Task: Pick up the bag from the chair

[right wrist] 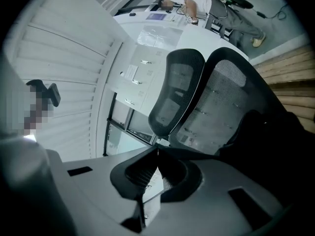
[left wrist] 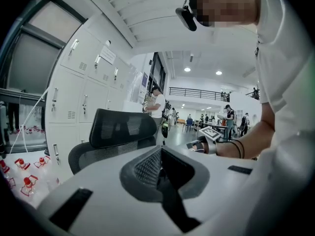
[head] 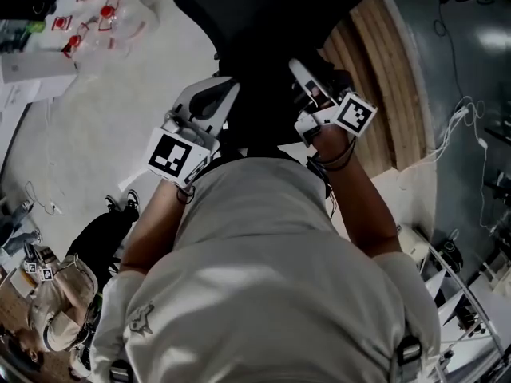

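Observation:
A black mesh office chair (head: 271,10) stands right in front of me, its backrest (right wrist: 224,100) and headrest (right wrist: 177,90) filling the right gripper view. On the seat between my grippers lies a dark bulky mass, apparently the black bag (head: 259,118), which also shows at the right as the bag (right wrist: 278,146); its outline is lost against the black chair. My left gripper (head: 209,96) hovers at its left side, jaws shut with nothing between them. Close over its right side, my right gripper (head: 307,82) is shut and empty too. The headrest (left wrist: 123,127) and the right gripper (left wrist: 209,142) appear in the left gripper view.
A white table with red-capped items (head: 96,18) stands at the upper left. Wooden planks (head: 391,94) lie right of the chair, with cables (head: 463,118) beyond. Another person (head: 60,302) sits at the lower left. White lockers (left wrist: 78,82) line the wall.

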Tool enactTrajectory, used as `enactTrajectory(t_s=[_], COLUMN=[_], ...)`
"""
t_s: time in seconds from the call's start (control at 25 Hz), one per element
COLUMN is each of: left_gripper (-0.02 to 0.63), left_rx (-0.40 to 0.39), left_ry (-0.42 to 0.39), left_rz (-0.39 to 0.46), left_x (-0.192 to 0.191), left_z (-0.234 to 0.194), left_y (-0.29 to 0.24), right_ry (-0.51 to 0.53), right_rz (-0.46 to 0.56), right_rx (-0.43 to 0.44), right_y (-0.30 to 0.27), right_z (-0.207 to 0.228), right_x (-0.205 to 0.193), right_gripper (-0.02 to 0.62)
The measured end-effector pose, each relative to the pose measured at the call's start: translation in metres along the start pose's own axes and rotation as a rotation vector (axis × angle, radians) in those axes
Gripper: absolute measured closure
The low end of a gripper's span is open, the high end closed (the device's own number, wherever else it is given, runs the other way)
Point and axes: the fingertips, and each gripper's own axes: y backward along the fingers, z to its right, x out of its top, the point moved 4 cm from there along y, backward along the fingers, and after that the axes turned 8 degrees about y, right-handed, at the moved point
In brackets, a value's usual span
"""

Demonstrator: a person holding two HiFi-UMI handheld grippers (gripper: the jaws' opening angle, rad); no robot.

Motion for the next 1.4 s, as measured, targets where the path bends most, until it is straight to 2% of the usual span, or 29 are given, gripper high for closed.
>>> enactTrajectory(t_s=[0.36,0.84,1.4], left_gripper=[0.600,0.600,0.599], left_rx=[-0.031,-0.066,-0.195], left_ry=[-0.036,-0.113,-0.138], left_rz=[0.028,0.086,0.081], left_x=[0.012,0.034,0.026], left_z=[0.005,0.014,0.016], left_y=[0.029,0.074,0.132], right_ry=[0.063,0.132,0.194], right_rz=[-0.010,0.061,0.178], right_rx=[0.052,0.058,0.000], right_y=[-0.004,0.024,0.049], right_z=[-0.063,-0.134,-0.191], right_x=[0.011,0.009,-0.024], right_gripper=[0.561,0.562,0.561])
